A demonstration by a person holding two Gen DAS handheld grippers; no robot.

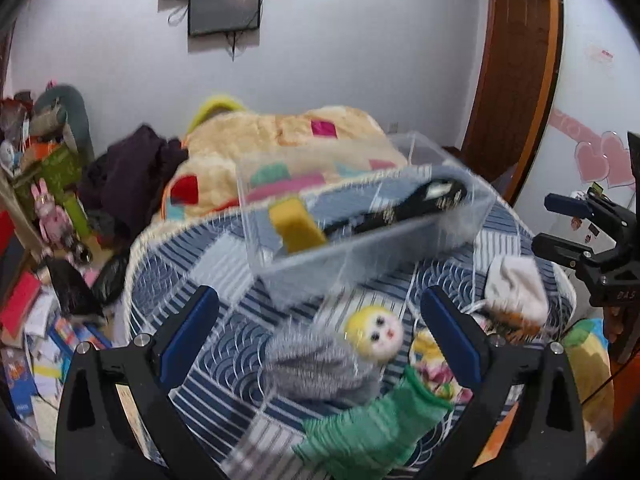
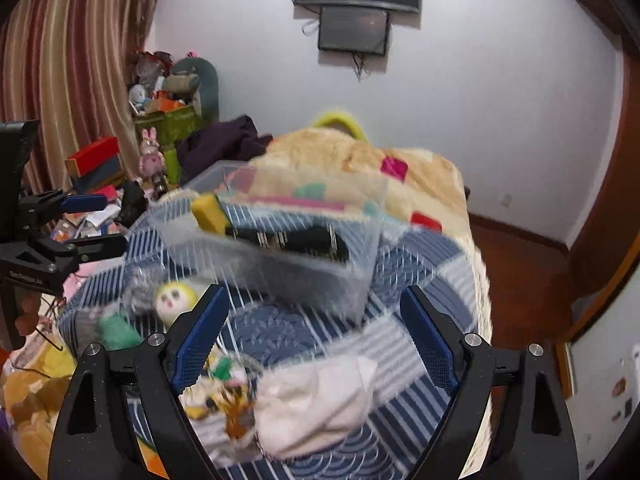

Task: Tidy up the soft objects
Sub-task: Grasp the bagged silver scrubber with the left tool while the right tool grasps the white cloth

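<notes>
A clear plastic box (image 1: 440,236) (image 2: 280,272) sits on the blue patterned bedspread (image 1: 200,360); inside lie a yellow sponge (image 1: 296,228) (image 2: 210,212) and a black item (image 1: 404,208) (image 2: 296,240). My left gripper (image 1: 320,336) is open above a yellow-headed doll (image 1: 374,330) (image 2: 174,300), a grey cloth (image 1: 316,364) and a green sock (image 1: 368,432) (image 2: 116,332). My right gripper (image 2: 314,332) (image 1: 560,224) is open above a white cloth (image 2: 316,400) (image 1: 516,284) and a floral piece (image 2: 224,392) (image 1: 432,364). Both views are motion-blurred.
A beige fleece blanket (image 1: 280,140) (image 2: 360,160) covers the far bed. Dark clothes (image 1: 132,176) and cluttered boxes and toys (image 1: 48,200) (image 2: 160,120) lie at the left. A wooden door (image 1: 516,80) stands at the right. Screens (image 2: 356,28) hang on the wall.
</notes>
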